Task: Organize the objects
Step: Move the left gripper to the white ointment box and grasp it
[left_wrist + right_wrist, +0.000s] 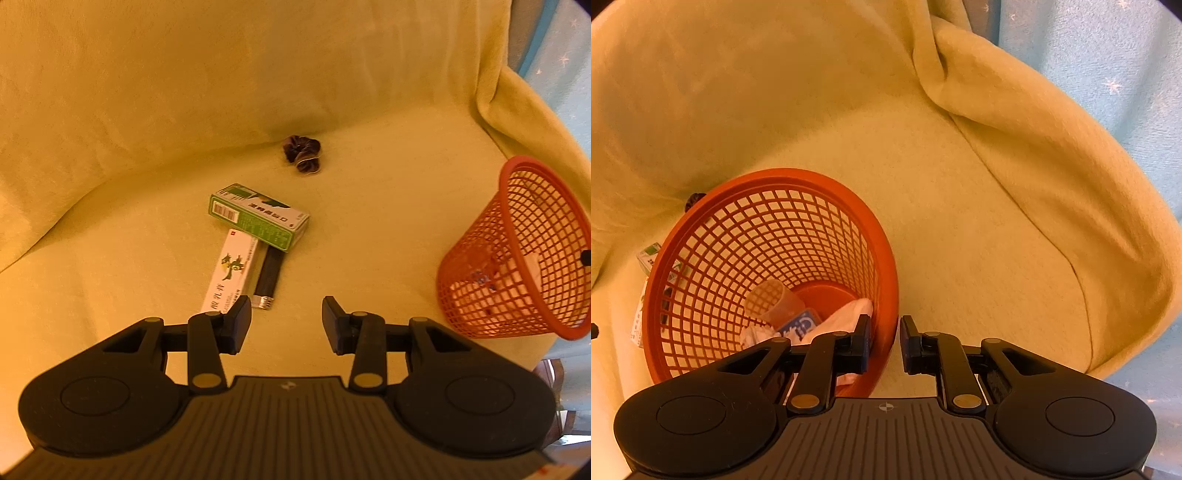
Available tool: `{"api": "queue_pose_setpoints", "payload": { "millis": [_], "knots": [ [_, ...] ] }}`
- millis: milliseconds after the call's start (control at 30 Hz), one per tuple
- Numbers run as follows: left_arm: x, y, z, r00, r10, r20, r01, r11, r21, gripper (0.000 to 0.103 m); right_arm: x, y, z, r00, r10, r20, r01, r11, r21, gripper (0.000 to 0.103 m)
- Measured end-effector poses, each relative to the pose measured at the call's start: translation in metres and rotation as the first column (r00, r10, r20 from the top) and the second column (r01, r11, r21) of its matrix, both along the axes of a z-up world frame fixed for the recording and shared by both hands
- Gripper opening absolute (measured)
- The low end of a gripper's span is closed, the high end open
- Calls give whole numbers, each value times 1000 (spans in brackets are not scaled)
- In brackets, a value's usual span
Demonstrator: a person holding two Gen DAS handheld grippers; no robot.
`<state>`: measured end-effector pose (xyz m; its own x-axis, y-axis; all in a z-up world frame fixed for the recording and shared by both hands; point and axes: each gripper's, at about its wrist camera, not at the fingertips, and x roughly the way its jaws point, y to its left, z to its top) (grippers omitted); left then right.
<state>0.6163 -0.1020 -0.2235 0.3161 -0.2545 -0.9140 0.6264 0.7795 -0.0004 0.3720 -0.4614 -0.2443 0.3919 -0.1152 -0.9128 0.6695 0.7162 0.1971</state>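
Left wrist view: the left tongs (286, 319) are wide open and hold nothing. They hang over a yellow blanket (369, 221). Just ahead lie a white box (231, 271) and a black tube (267, 278). A green box (258, 218) rests across their far ends. A scrunchie (302, 153) sits farther back. The red basket (517, 251) leans at the right, likely so things drop in easily. In the right wrist view the right tongs (884, 343) sit half open around the basket's rim (886, 295), one finger inside, perhaps to steady it. I can't tell if they touch it. A cup (774, 301) and cloth (849, 312) lie inside.
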Motion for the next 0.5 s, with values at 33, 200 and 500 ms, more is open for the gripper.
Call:
{"api": "queue_pose_setpoints", "payload": {
  "millis": [33,200,500],
  "knots": [
    [2,0,-1,1000,1,0,-1,1000,3,36,1,-3,-1,1000,4,0,-4,1000,3,12],
    [14,2,-8,1000,2,0,-2,1000,22,36,7,-11,-5,999,48,9,-48,999,22,12],
    [29,9,-24,1000,-11,-13,12,999,45,36,12,-17,-7,971,237,-9,-237,971,22,12]
  ]
}}
